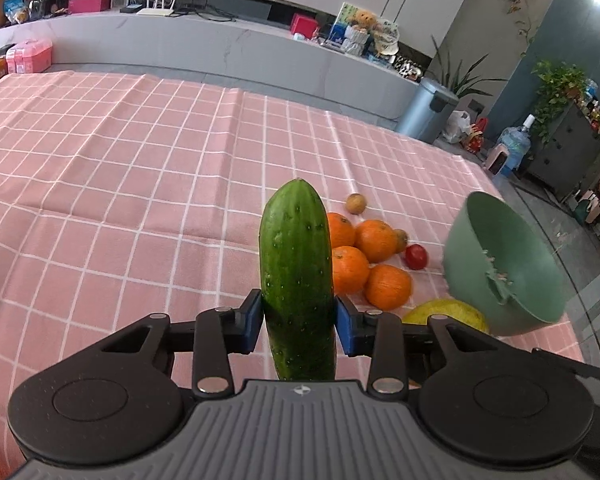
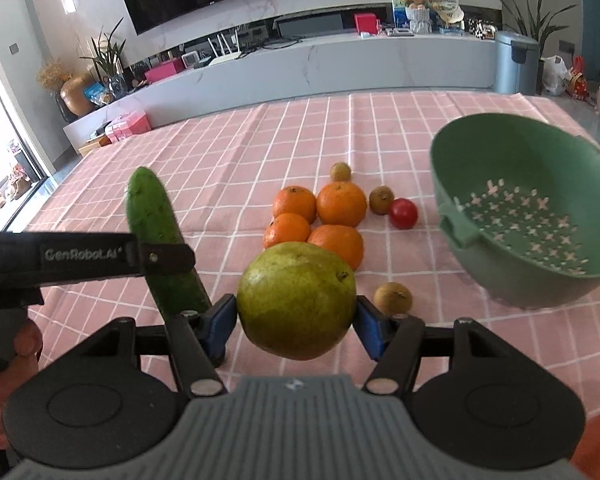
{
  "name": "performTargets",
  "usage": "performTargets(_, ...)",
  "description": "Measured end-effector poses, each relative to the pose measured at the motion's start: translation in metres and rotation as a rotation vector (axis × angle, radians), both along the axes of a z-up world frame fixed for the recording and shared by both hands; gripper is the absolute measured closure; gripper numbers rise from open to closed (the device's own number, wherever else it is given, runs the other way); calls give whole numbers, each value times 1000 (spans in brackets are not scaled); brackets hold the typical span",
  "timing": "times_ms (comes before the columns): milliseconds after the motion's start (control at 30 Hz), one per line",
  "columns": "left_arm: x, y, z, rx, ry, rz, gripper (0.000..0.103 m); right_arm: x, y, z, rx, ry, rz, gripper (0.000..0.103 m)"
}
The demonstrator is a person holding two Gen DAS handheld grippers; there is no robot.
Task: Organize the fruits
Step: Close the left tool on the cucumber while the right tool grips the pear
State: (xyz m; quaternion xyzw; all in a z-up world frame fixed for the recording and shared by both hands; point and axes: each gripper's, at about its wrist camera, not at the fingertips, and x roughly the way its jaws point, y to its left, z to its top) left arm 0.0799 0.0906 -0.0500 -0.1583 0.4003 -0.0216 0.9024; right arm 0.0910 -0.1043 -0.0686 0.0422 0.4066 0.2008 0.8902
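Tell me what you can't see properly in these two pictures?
- Pear, left wrist view: mostly hidden behind the left gripper.
- Cucumber, right wrist view: middle covered by the left gripper's black arm.
- Colander, left wrist view: blurred.
- Oranges, left wrist view: partly hidden behind the cucumber.
- Small brown fruits: too small to name.
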Motion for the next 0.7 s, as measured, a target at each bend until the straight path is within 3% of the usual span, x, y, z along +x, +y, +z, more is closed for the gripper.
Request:
performTargets(333, -18, -23, 33, -12, -82, -56, 61, -16, -27, 27, -14, -82, 9, 43)
performTargets(700, 28, -73, 71, -71, -163, -197, 61, 4, -81, 60, -131, -176, 10, 43)
